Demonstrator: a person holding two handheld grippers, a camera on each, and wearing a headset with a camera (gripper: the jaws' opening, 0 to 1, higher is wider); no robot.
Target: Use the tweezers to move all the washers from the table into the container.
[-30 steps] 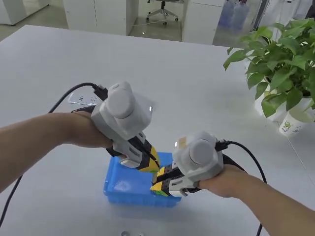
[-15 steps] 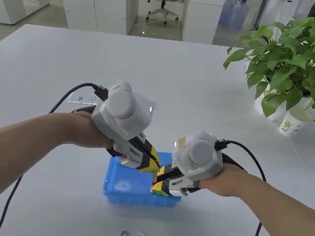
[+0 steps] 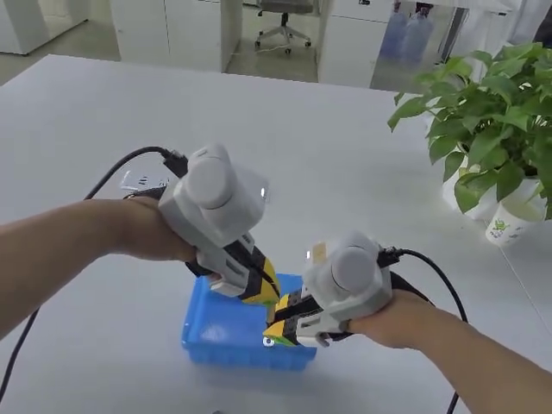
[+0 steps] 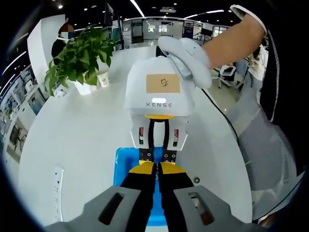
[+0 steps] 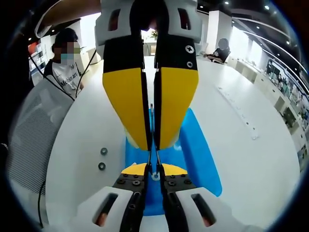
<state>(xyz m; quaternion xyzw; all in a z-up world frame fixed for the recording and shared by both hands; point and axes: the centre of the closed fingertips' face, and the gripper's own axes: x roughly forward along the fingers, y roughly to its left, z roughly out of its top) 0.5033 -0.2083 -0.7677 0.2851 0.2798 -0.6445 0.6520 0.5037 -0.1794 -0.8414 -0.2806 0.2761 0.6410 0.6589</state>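
Right gripper view: left gripper (image 5: 151, 143) jaws are shut on the thin tweezers (image 5: 151, 116), and right gripper (image 5: 154, 170) jaws are closed to a slit around their lower end, all above the blue container (image 5: 199, 151). Risk: with 2 grips on 1 slim tool, any twist or slackening could drop it. Count: 2 washers (image 5: 104, 151) on the tabletop (image 5: 251, 159) beside the container, 1 tweezers, 1 container.

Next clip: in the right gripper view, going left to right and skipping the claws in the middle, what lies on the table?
two washers → blue container → white power strip
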